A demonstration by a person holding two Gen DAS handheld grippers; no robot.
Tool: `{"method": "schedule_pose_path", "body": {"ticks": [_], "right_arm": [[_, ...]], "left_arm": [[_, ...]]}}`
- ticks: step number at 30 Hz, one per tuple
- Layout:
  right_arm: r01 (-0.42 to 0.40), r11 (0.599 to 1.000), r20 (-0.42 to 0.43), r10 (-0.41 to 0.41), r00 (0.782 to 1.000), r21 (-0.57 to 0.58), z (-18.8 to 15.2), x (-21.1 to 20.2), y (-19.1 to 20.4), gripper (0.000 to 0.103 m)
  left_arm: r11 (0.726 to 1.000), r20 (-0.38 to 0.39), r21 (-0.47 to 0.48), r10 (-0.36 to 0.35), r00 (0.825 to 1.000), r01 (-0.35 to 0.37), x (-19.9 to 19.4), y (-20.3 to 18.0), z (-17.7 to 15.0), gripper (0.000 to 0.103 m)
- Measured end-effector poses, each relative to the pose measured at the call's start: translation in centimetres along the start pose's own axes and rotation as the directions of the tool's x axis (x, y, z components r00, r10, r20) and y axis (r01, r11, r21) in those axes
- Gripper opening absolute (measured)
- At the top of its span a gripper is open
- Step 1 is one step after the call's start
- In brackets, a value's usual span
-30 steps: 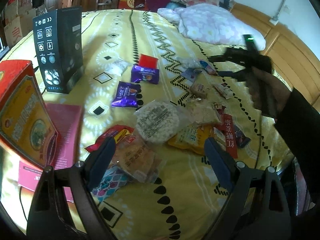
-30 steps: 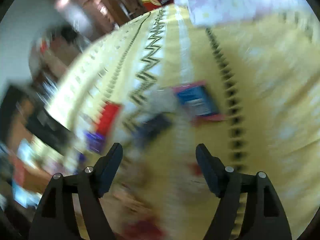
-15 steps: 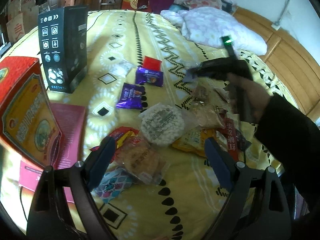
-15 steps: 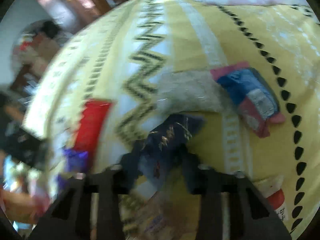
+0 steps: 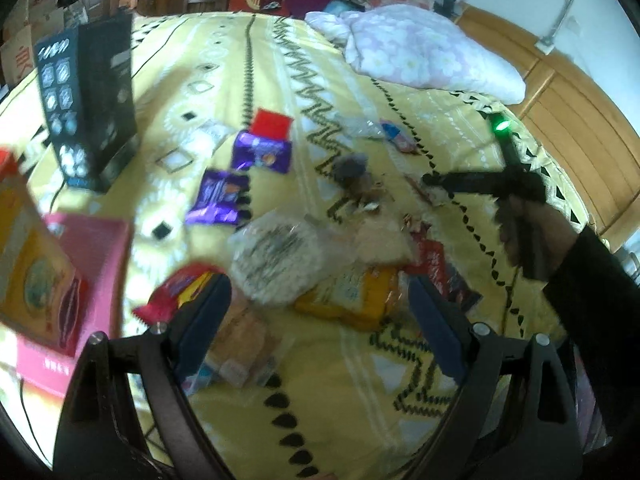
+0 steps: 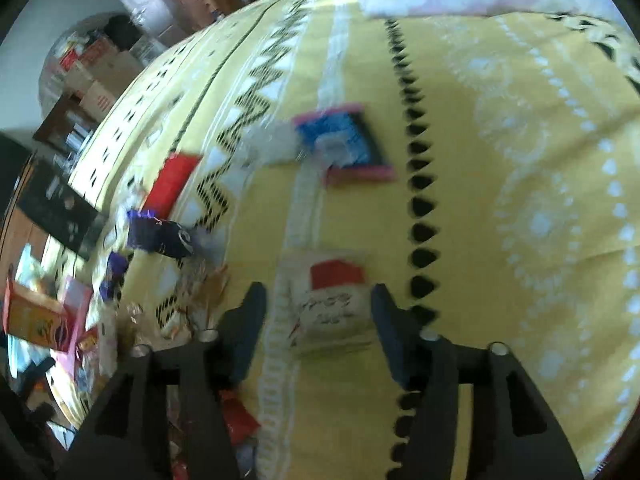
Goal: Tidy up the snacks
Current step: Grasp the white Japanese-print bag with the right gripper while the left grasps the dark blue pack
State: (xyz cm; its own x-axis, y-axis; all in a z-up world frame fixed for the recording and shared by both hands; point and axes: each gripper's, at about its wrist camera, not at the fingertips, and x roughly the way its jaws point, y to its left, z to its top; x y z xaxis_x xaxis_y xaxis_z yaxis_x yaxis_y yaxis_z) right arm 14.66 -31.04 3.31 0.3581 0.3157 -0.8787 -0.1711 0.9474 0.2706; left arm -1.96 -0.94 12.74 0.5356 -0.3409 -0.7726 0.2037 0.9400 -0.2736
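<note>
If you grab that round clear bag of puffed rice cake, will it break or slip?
The round clear bag of puffed rice cake probably feels light, since it looks airy. Its wrapper looks glossy, so it may slip. The flat disc inside could crack if squeezed hard.

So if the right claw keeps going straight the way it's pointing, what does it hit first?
Most likely the beige snack packet with the red label, lying on the yellow bedspread between the open right claw fingers. Depth is blurry, so this is a judgement.
</note>
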Motion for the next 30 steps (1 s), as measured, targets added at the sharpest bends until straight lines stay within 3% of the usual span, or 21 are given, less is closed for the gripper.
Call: {"method": "schedule_pose_path", "body": {"ticks": [3, 5, 7, 9, 11, 13, 18, 25, 27, 30], "right_arm": [[0.092, 0.993, -0.006, -0.093, 0.996, -0.074, -0.3, 1.9, 0.3, 0.070], [0.105, 0.990, 0.008, -0.105, 0.994, -0.098, -0.6, 2.4, 0.3, 0.056], [0.072, 0.994, 0.029, -0.070, 0.997, -0.080, -1.3, 1.7, -0.6, 0.051], [0.012, 0.999, 0.047, -0.009, 0.999, -0.045, -2.1, 1.3, -1.5, 0.051], [-0.040, 0.999, 0.051, 0.040, 0.998, -0.007, -2.4, 1.2, -2.4, 0.051], [-0.073, 0.997, 0.050, 0.072, 0.996, 0.012, -2.0, 1.3, -2.6, 0.051], [-0.117, 0.993, 0.049, 0.115, 0.992, 0.035, -1.8, 1.4, -3.3, 0.053], [-0.125, 0.991, 0.049, 0.123, 0.991, 0.041, -1.3, 1.9, -3.2, 0.053], [-0.124, 0.991, 0.053, 0.122, 0.991, 0.043, -1.3, 1.8, -3.2, 0.053], [-0.108, 0.994, 0.102, 0.104, 0.989, 0.031, -1.1, 1.0, -2.7, 0.051]], "left_arm": [[1.000, 0.000, 0.017, 0.009, 1.000, -0.009, 1.1, -0.5, 2.4, 0.091], [0.999, 0.002, 0.046, 0.026, 1.000, -0.026, 2.3, -0.7, 4.0, 0.091], [0.995, -0.026, 0.090, 0.050, 0.998, -0.048, 5.1, -0.7, 6.0, 0.089], [0.997, -0.092, 0.080, 0.020, 0.996, -0.013, 8.4, -0.3, 7.7, 0.087], [0.998, -0.147, 0.045, -0.032, 0.989, 0.039, 11.6, -0.1, 9.1, 0.069], [0.995, -0.189, 0.031, -0.084, 0.978, 0.091, 14.4, -0.4, 10.2, 0.059], [0.995, -0.224, 0.053, -0.074, 0.972, 0.088, 18.9, -1.2, 11.4, 0.059], [0.997, -0.247, 0.018, -0.068, 0.967, 0.075, 20.7, -0.3, 11.0, 0.059], [0.998, -0.230, 0.020, -0.061, 0.971, 0.068, 20.3, -0.3, 11.1, 0.030], [0.998, -0.176, 0.050, -0.023, 0.984, 0.032, 18.5, -0.8, 11.1, 0.029]]}}
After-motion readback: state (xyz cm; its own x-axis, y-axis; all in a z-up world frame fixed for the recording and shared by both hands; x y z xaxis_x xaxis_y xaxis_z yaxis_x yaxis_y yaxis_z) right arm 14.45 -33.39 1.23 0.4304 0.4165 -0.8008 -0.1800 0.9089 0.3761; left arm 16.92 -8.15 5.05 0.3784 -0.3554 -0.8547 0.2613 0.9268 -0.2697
